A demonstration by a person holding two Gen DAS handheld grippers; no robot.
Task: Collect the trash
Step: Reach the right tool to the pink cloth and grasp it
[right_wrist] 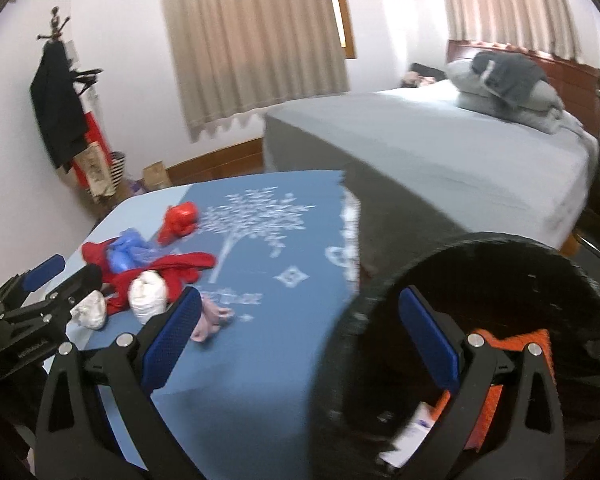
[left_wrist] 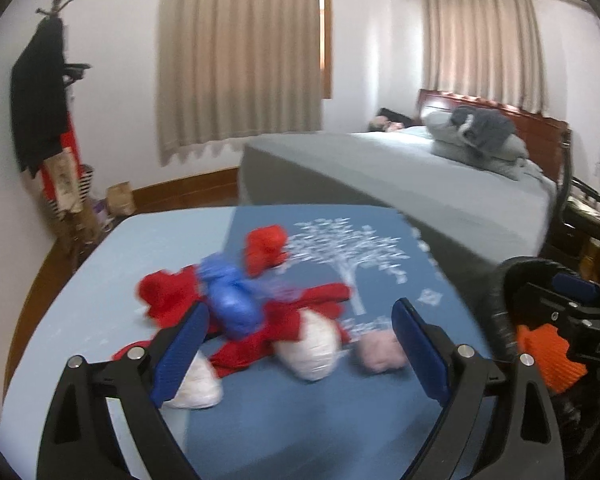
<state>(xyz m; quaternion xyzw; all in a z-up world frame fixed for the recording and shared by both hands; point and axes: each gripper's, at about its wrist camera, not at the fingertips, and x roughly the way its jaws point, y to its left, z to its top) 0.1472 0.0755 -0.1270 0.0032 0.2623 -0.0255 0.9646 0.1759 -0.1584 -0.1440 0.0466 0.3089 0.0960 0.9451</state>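
Crumpled trash lies on a blue tablecloth (left_wrist: 260, 420): red bags (left_wrist: 164, 296), a blue bag (left_wrist: 232, 300), two white wads (left_wrist: 312, 344) and a pink wad (left_wrist: 380, 350). My left gripper (left_wrist: 300, 344) is open and empty just above the white and pink wads. In the right wrist view the same pile (right_wrist: 148, 276) lies left of my right gripper (right_wrist: 300, 332), which is open and empty over the rim of a black bin (right_wrist: 500, 264). The bin holds orange (right_wrist: 536, 340) and white scraps. The left gripper (right_wrist: 40, 300) shows at the left edge.
A grey bed (left_wrist: 400, 168) with folded bedding stands behind the table. A coat rack (left_wrist: 44, 120) and a paper bag (left_wrist: 120, 200) stand by the far wall. The bin (left_wrist: 548, 320) stands at the table's right edge.
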